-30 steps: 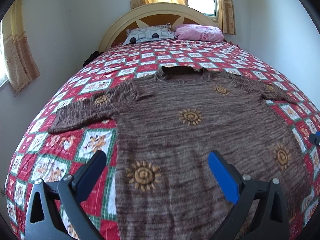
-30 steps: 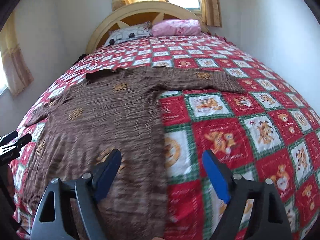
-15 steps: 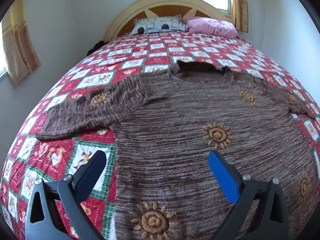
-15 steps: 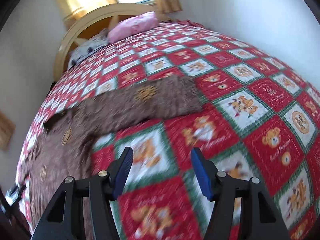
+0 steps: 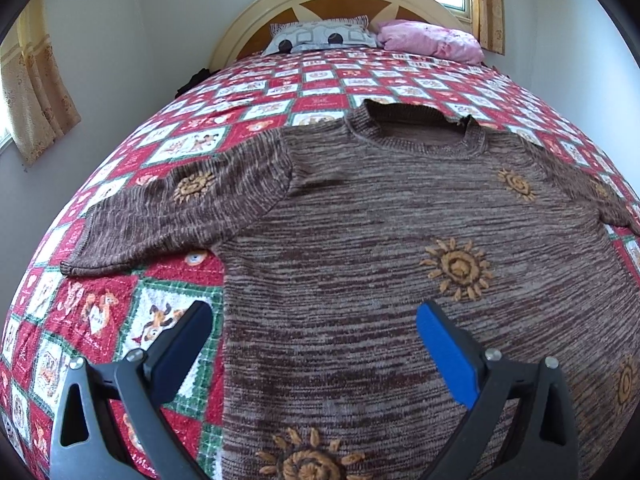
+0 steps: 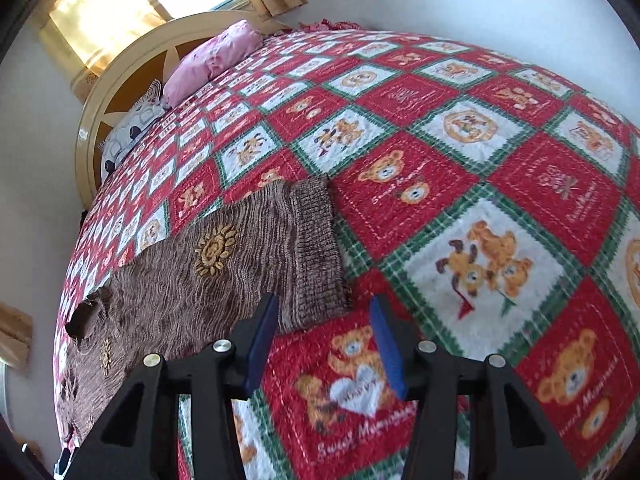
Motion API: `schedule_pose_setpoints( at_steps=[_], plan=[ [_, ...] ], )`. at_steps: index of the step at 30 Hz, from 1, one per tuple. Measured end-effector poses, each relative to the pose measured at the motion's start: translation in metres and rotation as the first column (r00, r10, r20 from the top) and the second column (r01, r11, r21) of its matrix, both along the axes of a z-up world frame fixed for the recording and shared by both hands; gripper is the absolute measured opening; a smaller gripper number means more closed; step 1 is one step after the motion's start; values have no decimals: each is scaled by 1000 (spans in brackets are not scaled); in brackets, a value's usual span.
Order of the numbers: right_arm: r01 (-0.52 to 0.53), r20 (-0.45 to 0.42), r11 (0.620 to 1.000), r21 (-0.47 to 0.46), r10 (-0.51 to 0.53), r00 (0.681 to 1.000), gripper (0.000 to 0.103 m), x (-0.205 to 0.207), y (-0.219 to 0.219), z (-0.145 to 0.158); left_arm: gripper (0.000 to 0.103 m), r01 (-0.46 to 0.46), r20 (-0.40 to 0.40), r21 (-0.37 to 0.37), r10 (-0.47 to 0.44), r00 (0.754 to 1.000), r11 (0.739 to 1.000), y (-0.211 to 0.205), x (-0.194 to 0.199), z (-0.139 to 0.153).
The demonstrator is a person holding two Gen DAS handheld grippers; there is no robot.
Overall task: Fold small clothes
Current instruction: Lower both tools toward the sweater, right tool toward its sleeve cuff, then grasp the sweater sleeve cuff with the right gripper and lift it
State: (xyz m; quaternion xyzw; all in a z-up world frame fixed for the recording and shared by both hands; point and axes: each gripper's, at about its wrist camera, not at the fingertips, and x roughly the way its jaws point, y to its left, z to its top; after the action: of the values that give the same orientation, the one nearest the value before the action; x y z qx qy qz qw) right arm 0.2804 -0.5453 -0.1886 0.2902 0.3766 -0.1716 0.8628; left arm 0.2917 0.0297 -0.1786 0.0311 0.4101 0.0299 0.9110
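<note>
Brown knit sweater [image 5: 360, 248], embroidered suns, flat on quilted bedspread [image 6: 500, 184]

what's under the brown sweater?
The brown sweater lies flat on the red, white and green teddy-bear quilt, which shows all around it. The quilt squares directly beneath are covered by the knit, so whether anything else lies under it cannot be told.

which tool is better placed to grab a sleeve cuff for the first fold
Right. The right tool, jaws just closing with nothing between them, sits just short of the sleeve cuff. The left tool hangs open over the sweater's side edge, apart from its sleeve end.
</note>
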Motion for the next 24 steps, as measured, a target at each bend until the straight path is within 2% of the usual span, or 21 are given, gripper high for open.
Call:
schedule_pose_setpoints(
  at_steps=[3,4,5,10,17,22,24],
  plan=[
    [-3,-1,1000,-11,3,1000,46,7,-1,-3,103,8,-3,-1,-8,1000,1000,-2,1,-1],
    [-13,-2,1000,-16,13,1000,33,10,0,-3,103,15,-6,-3,-15,1000,1000,-2,2,-2],
    [-23,-6,1000,-20,23,1000,28,13,0,-4,103,21,-9,-4,-21,1000,1000,-3,2,-2],
    [-45,-16,998,-36,45,999,14,23,2,-3,103,23,-14,1,-23,1000,1000,-4,3,-4],
    [-101,-17,977,-186,99,995,10,42,30,26,103,19,-12,-1,-19,1000,1000,-1,3,-6],
    [-176,-3,944,-281,182,983,10,58,69,49,103,-6,-37,7,6,999,1000,1,4,-11],
    [-203,1,926,-319,214,977,10,64,86,57,103,5,-50,-11,-6,999,1000,2,4,-14]
  ],
)
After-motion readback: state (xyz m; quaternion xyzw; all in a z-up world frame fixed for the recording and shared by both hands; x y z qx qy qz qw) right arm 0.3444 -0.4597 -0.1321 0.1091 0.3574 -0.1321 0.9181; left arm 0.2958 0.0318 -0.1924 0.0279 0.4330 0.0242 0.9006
